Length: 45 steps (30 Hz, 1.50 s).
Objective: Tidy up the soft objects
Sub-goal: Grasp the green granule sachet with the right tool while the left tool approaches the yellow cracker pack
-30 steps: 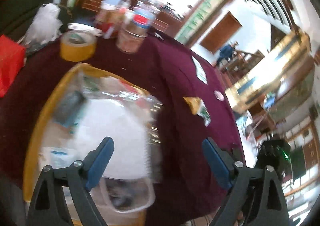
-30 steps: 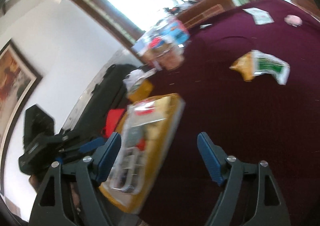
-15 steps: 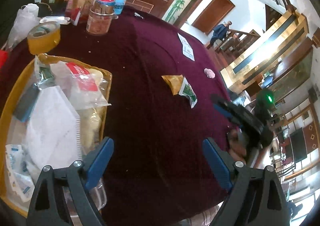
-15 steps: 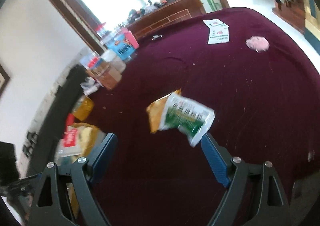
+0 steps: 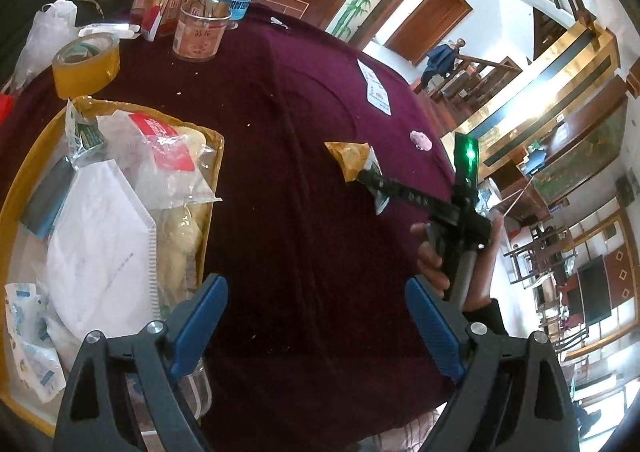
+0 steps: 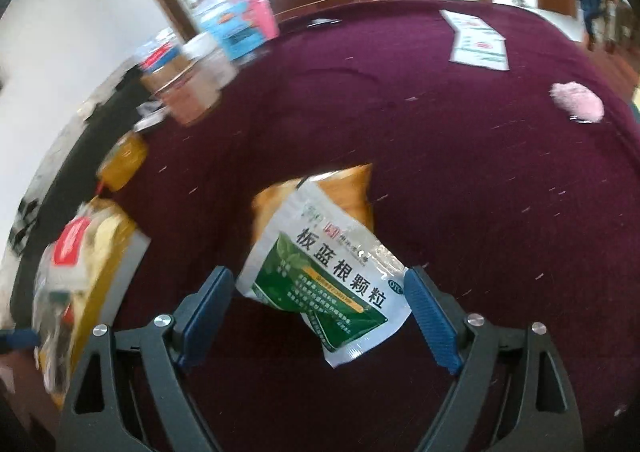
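Right claw gapes wide around the sachet, gripping nothing; left claw idles released. We should drop lower, clamp its middle, then carry it to the tray at nine o'clock.

Both wrist views face down-forward — sharing the tablecloth.

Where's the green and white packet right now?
In the right wrist view, the green and white packet lies on the maroon tablecloth atop an orange packet, between the right gripper's open fingers.
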Each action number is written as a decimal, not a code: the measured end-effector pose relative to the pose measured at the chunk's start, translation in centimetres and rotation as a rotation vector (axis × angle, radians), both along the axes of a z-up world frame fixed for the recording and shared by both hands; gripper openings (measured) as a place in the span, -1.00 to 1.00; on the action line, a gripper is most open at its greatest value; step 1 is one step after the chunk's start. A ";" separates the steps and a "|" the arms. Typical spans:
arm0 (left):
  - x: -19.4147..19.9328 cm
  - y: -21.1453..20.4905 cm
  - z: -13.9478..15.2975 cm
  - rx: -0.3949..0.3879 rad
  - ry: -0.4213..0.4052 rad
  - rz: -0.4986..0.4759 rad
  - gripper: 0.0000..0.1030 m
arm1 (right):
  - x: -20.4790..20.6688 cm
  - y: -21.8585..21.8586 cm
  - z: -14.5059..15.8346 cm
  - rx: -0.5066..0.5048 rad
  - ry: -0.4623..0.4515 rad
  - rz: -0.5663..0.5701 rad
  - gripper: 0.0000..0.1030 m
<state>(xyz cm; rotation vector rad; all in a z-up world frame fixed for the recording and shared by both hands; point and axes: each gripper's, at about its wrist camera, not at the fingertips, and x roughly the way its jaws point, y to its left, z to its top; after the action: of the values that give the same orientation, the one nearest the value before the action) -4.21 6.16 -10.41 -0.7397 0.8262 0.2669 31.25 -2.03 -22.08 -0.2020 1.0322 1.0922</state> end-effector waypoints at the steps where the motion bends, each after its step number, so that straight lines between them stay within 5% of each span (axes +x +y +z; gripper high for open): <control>1: 0.0 0.0 0.0 -0.002 0.001 0.000 0.80 | -0.5 0.0 0.0 -0.013 -0.019 -0.009 0.67; 4: 0.1 -0.2 0.0 -0.005 0.001 -0.003 0.80 | -1.1 0.2 0.0 -0.031 -0.037 -0.021 0.54; 8: 0.5 -0.9 0.9 0.020 0.001 -0.021 0.80 | -1.6 -0.1 0.1 -0.051 -0.050 -0.036 0.01; 11: 1.1 -1.3 1.8 0.049 0.008 -0.030 0.80 | -1.7 -0.7 0.2 -0.054 -0.019 -0.052 -0.20; 16: 3.5 -2.0 2.9 0.081 0.031 -0.066 0.80 | -2.8 -2.8 0.5 -0.010 0.041 -0.065 -0.37; 23: 10.7 -2.0 2.9 0.125 0.111 -0.135 0.80 | -1.1 -7.2 0.8 0.161 0.148 -0.198 -0.42; 28: 17.6 -0.5 1.5 0.116 0.181 -0.168 0.80 | 0.2 -9.1 0.9 0.121 0.099 -0.383 -0.42; 36: 28.8 2.4 -3.5 0.149 0.267 -0.174 0.80 | 1.7 -10.1 -0.3 0.134 0.197 -0.440 -0.41; 40: 31.1 3.5 -6.5 -0.025 0.280 -0.213 0.80 | 1.9 -10.4 -0.5 0.154 0.230 -0.441 -0.40; 45: 29.9 2.2 -7.0 0.011 0.288 -0.273 0.80 | 2.0 -10.7 -0.5 0.171 0.252 -0.442 -0.40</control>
<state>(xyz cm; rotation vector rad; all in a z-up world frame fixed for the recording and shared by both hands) 25.71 8.37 -17.38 -0.5763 1.1863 0.1341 33.30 -12.71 -22.60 0.2981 1.1326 0.8065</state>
